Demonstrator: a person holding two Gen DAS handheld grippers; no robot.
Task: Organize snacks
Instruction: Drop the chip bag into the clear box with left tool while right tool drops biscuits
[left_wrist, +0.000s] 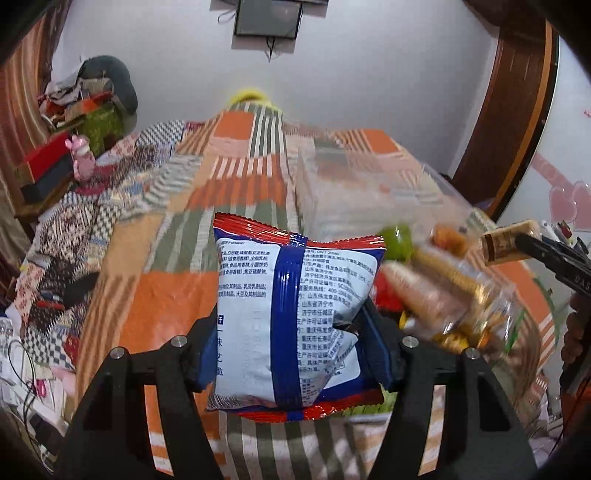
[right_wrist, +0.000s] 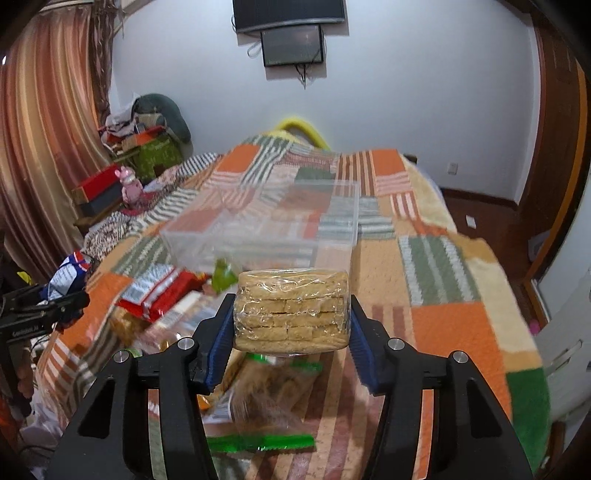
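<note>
We carry one snack in each tool above the patchwork bedspread of orange, green and striped squares (right_wrist: 436, 258). Our left gripper (left_wrist: 291, 339) has its jaws closed on the lower half of a puffy white and blue foil snack bag with red crimped ends (left_wrist: 291, 295), printed side toward the camera. The film dents where the right pad bites, so we judge it light, air-filled and slippery, with brittle contents. A hold low on the body, across the width, seems sound; more squeeze would risk crushing what is inside or popping the seal.

Our right gripper (right_wrist: 291, 328) pinches a clear-wrapped block of stacked tan biscuits (right_wrist: 291, 308) by its two short sides, jaws held fairly wide by the block. It looks stiff and denser than the bag, but crumbly at the edges, and the shiny wrap could slide. Flat pads on the flat sides suit it.

Beyond both, on the far part of the bed, stands a clear plastic storage box (right_wrist: 336, 218), apparently empty, which we take as the destination. Between the two tools, near us, lies a loose heap of other snacks, among them a red and white packet (right_wrist: 159, 291) and a transparent bag with a green zip strip (right_wrist: 258, 441). Motion blur softens that heap, so we cannot count it.
</note>
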